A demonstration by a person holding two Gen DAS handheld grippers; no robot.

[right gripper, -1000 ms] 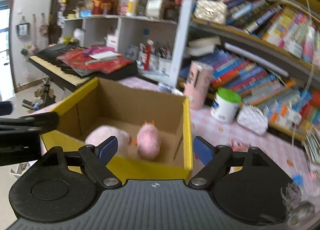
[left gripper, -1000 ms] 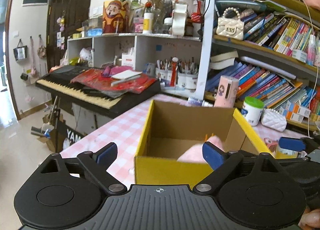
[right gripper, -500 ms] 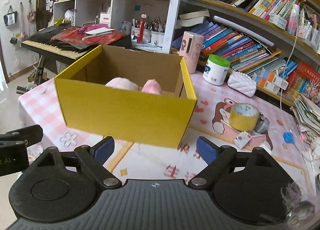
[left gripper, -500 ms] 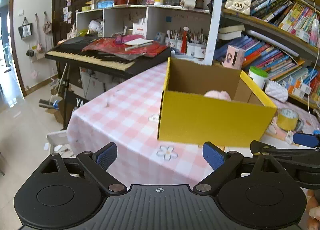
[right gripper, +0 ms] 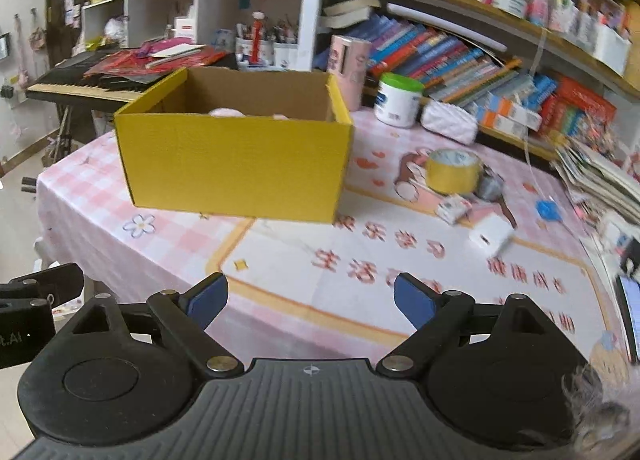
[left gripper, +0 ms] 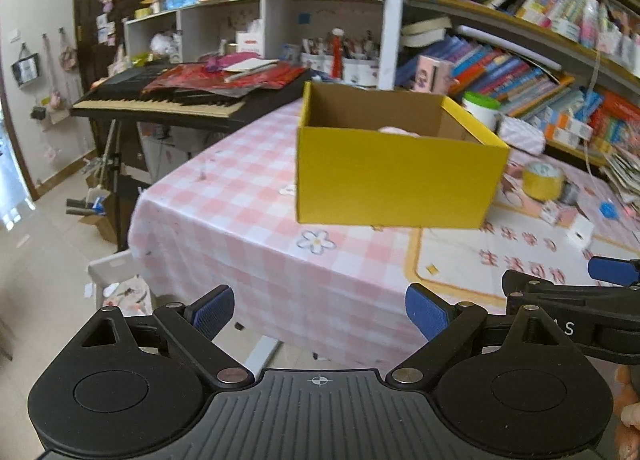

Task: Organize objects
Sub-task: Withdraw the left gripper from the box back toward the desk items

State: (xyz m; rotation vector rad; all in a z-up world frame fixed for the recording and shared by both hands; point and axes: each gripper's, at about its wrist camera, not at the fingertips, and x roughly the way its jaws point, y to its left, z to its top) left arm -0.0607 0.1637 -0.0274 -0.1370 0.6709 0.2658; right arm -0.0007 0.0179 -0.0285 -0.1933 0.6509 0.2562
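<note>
A yellow cardboard box [left gripper: 394,183] [right gripper: 236,165] stands open on the pink checked tablecloth [left gripper: 240,215]. Pink plush toys [left gripper: 398,131] [right gripper: 227,112] lie inside, only their tops showing over the rim. My left gripper [left gripper: 320,310] is open and empty, held back beyond the table's front edge. My right gripper [right gripper: 310,298] is open and empty, over the front of the table, well short of the box. The right gripper's fingers [left gripper: 612,272] show at the right of the left wrist view.
A roll of yellow tape [right gripper: 452,169], a small white box [right gripper: 490,234], a white jar with a green lid [right gripper: 398,99] and a pink tin [right gripper: 350,59] sit right of the box. A keyboard [left gripper: 168,99] stands left. Bookshelves [right gripper: 500,39] line the back.
Both grippers have pulled back and away from the box, from right above it to beyond the table's front edge. The box and plush toys stay in place.
</note>
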